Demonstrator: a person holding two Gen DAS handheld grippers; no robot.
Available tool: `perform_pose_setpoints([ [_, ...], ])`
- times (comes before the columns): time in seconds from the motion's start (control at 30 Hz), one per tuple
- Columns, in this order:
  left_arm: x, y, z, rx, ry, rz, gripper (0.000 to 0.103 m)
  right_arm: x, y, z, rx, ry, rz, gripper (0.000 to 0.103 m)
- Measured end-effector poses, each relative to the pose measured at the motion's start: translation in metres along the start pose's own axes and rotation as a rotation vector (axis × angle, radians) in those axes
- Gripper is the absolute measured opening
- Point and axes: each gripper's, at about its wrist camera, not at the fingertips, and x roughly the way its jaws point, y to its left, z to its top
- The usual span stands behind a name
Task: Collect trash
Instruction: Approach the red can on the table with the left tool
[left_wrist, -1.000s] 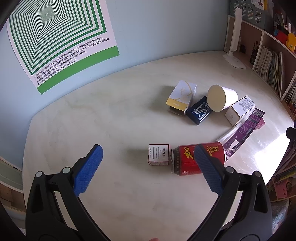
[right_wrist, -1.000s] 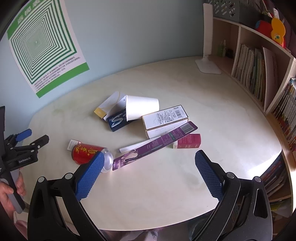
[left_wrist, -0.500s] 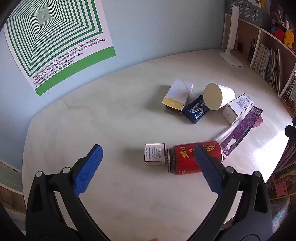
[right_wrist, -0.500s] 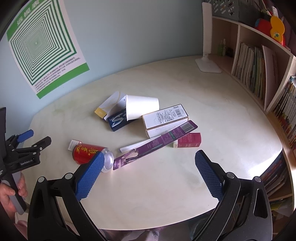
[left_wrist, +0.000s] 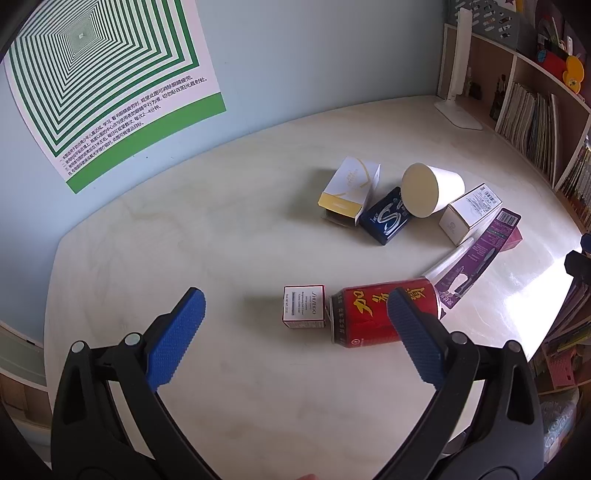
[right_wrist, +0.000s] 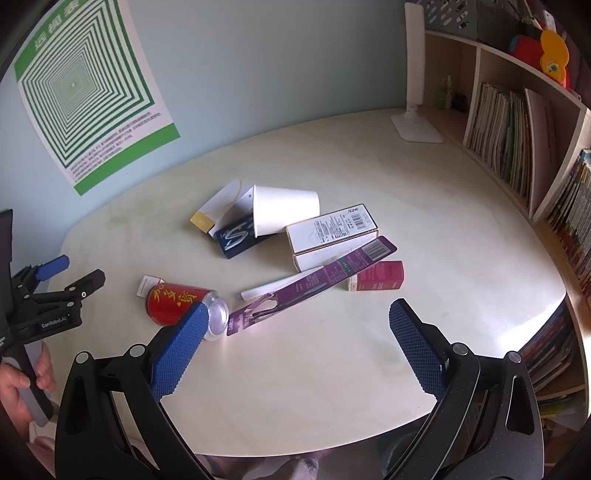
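Note:
Trash lies on a pale round table. A red can lies on its side next to a small white box. Beyond are a gold-and-white box, a dark blue pack, a tipped white paper cup, a long white box and a purple toothbrush card. My left gripper is open and empty, held just short of the can. My right gripper is open and empty above the near table edge; the can, purple card and a pink box lie ahead of it.
A white desk lamp stands at the far right of the table. Bookshelves line the right side. A green striped poster hangs on the blue wall. The left gripper and the hand holding it show at the left in the right wrist view.
My left gripper has moved a little, so the trash sits slightly further left and lower in its view. The right gripper has barely moved. Both stay open.

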Motion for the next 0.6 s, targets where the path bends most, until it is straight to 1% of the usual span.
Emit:
perform_pose_setpoints([
  [0.6,0.0014,-0.006,-0.0032,0.014,0.009,-0.001,0.097,0.0011,-0.0028,-0.007,0.003,0.005,-0.001,0.097],
])
